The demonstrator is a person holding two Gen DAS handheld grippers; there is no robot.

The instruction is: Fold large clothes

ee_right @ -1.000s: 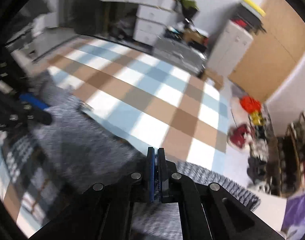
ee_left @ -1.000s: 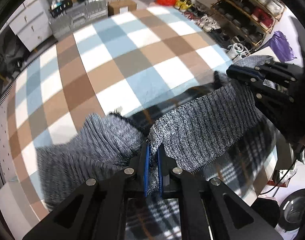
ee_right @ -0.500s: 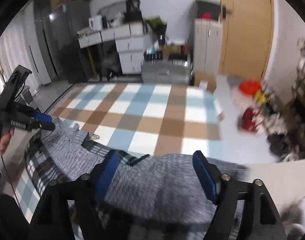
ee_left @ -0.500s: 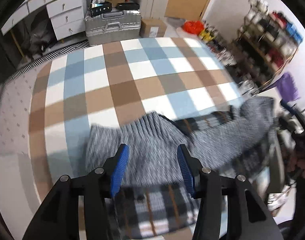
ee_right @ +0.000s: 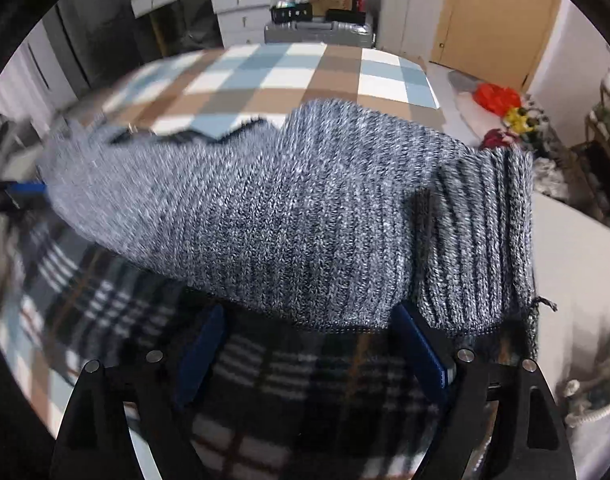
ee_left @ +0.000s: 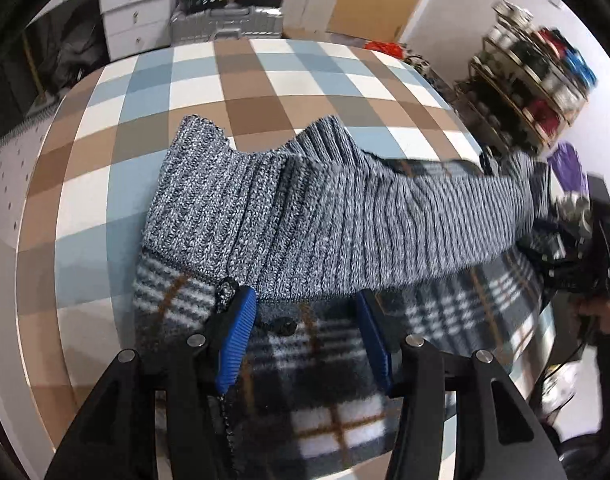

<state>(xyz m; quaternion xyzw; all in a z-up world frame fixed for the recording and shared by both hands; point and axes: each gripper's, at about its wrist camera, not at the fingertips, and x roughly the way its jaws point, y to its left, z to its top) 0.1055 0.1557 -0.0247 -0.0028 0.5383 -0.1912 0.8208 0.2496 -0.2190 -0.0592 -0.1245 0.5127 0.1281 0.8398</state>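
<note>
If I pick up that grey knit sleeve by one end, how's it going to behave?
The grey knit sleeve will likely flop and sag, since it already lies in soft ripples over the plaid garment. Its chunky ribbing suggests stretch and good grip for gripper pads; pushed, it would probably bunch rather than slide.

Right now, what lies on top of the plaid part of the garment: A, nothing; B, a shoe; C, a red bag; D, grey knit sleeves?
D: the grey knit sleeves lie folded across the plaid body, with both grippers open and holding nothing.
</note>
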